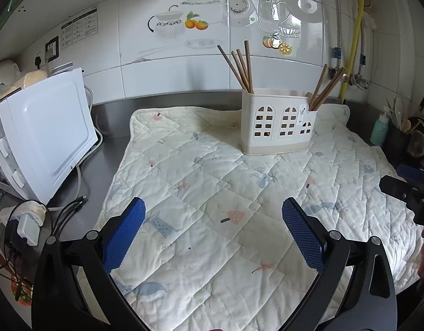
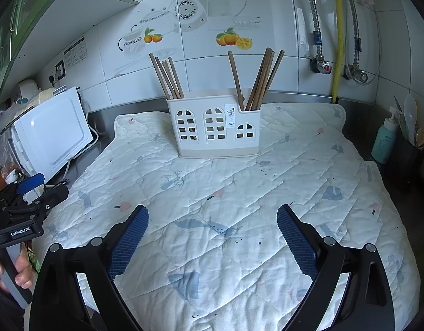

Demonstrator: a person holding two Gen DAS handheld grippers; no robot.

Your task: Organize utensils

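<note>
A cream utensil holder with window cut-outs stands on a quilted mat near the back; it also shows in the right wrist view. Several brown chopsticks stand in its left compartment and several more in its right one; both bunches show in the right wrist view, left and right. My left gripper is open and empty over the mat's front. My right gripper is open and empty, well short of the holder.
A white appliance with plugs and cables sits at the left. A teal pump bottle and a dark pot of spoons stand at the right. Tiled wall with pipes lies behind.
</note>
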